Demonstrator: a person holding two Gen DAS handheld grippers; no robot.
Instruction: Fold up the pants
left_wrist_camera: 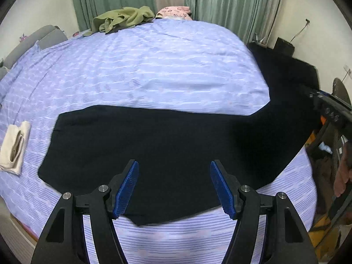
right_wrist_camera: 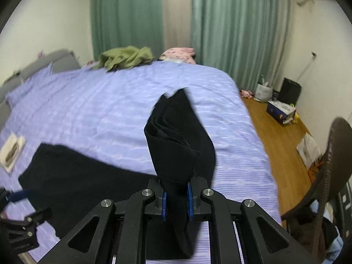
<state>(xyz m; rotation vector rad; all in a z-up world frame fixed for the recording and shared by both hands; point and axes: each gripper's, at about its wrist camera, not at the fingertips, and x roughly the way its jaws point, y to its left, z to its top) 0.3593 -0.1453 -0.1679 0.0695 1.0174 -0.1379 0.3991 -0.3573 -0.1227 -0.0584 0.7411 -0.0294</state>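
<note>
Right wrist view is showing my right gripper (right_wrist_camera: pixel 177 202) with its fingers (right_wrist_camera: pixel 164 204) pinched tight on a bunched end of the black pants (right_wrist_camera: pixel 180 136), which is standing up out of the grip and drooping forward over the bed (right_wrist_camera: pixel 99 114). Left wrist view is showing my left gripper (left_wrist_camera: pixel 174 182) with its fingers (left_wrist_camera: pixel 128 182) spread wide and holding nothing, hovering above the pants (left_wrist_camera: pixel 165 145) where they are lying flat across the near edge of the bed, one end reaching toward the left edge and the other rising off toward the right edge, where the right gripper is carrying it.

I am judging that I am partway through the first fold, bringing the lifted end over toward the flat end. To do it well I am planning to keep the right grip firm, since the cloth is thick and bunched there and could slide out, and to carry it low and steady so the lifted part is laying down without twisting. I am thinking the left fingers should be pressing or pinching the flat cloth near the near edge, so the pants are not dragging across the purple sheet as I pull. I am aiming the lifted end at the far-left end of the pants, edge over edge.

A small cream folded cloth (left_wrist_camera: pixel 14 147) is lying near the left edge, just beyond that end, so I am minding not to cover it. Green clothing (left_wrist_camera: pixel 123 19) is sitting well apart at the far edge.
</note>
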